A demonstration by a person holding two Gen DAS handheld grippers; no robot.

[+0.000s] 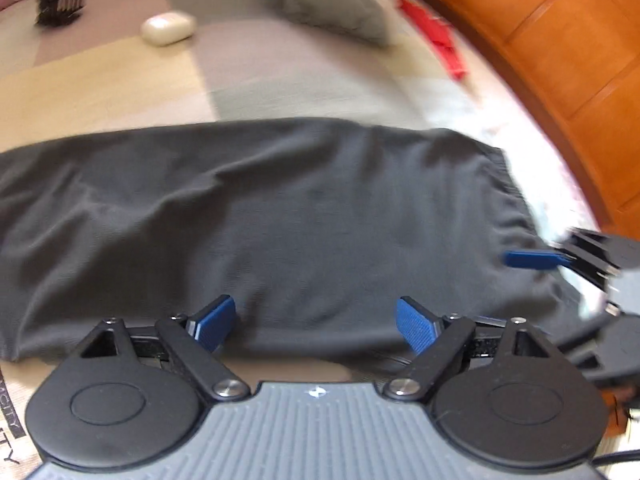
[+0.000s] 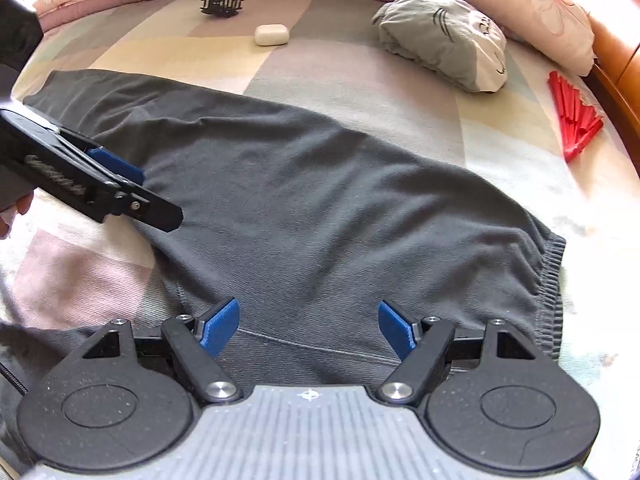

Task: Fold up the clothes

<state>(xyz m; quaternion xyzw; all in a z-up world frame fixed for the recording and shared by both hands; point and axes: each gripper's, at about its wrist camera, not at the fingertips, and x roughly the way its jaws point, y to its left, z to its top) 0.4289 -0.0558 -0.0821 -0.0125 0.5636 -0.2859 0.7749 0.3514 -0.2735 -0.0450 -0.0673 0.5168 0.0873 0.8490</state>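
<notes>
Left gripper [image 1: 316, 324]: its blue pads stood wide apart with nothing between them, poised over the near edge of the dark garment.
Right gripper [image 2: 309, 330]: its jaws were likewise spread and empty, above the garment close to a stitched seam.
Dark grey garment [image 2: 304, 200]: it lay flat and lengthwise across the near part of the bed, wrinkled, with its ribbed elastic waistband [image 2: 550, 280] bunched at the end towards the wooden side of the bed.
Other gripper in each view: the left one came in from the left edge of the right wrist view over the garment's narrower end; the right one showed at the right edge of the left wrist view, beside the waistband end.
Bed cover [image 2: 360, 80]: pastel blocks of beige, grey and pink carried everything.
Red folded fan [image 2: 572, 120]: it lay near the bed's right edge, apart from the garment.
Grey folded cloth [image 2: 444, 40]: it sat beyond the garment, bearing a cat-face print.
White case [image 2: 272, 35]: small and rounded, it lay farther back, mid-bed.
Black hair clip [image 2: 221, 2]: it lay towards the far edge.
Pillow [image 2: 540, 4]: pale floral, it lay at the far right corner.
Wooden bed frame [image 1: 560, 60]: orange panelling ran along the right side.
</notes>
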